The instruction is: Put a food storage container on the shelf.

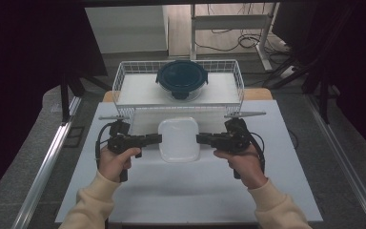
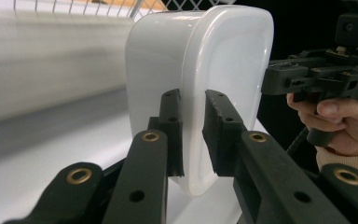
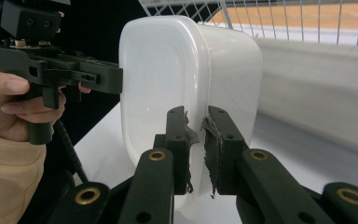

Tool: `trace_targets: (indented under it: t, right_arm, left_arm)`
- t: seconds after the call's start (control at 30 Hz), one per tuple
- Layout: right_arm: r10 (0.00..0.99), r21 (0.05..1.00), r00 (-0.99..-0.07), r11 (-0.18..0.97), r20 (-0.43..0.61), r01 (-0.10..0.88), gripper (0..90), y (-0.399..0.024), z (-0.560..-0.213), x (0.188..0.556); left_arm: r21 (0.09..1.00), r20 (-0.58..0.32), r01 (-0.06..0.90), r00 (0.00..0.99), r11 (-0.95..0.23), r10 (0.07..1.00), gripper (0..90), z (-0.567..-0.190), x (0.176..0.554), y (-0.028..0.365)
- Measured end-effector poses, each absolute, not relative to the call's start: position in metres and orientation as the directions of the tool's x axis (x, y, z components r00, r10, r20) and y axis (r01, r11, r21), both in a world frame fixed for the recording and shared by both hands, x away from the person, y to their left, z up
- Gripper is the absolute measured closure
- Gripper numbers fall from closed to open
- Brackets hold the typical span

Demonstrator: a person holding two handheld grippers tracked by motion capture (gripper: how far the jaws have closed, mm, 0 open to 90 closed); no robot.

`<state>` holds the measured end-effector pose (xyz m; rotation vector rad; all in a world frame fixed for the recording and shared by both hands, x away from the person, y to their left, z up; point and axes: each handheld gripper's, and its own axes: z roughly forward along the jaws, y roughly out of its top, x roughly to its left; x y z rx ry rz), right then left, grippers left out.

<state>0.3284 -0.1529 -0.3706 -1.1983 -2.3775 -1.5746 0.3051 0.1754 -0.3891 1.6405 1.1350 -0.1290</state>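
A white plastic container (image 1: pixel 178 138) with rounded corners hangs just above the white table, held from both sides. My left gripper (image 1: pixel 158 139) is shut on its left rim; the left gripper view has the rim (image 2: pixel 193 116) pinched between the two black pads. My right gripper (image 1: pixel 199 139) is shut on the opposite rim, and in the right gripper view the white edge (image 3: pixel 196 116) sits between worn pads. Each gripper view also catches the other hand and its gripper beyond the container (image 3: pixel 186 70).
A white wire basket (image 1: pixel 124 78) stands at the far side of the table with a dark blue lidded round glass bowl (image 1: pixel 181 78) inside it. The white table top (image 1: pixel 195 191) stretches toward me in front of the container. Metal rails run along both table sides.
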Motion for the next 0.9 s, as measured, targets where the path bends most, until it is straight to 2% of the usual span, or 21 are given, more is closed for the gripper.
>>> trace_targets:
  t: [0.9]
  right_arm:
    - [0.563,0.818,-0.732,0.161,0.384,0.553,80.0,-0.150,-0.286,0.358]
  left_arm:
    - [0.763,-0.513,0.646,0.592,0.015,0.622,77.8,-0.297,0.340,0.177]
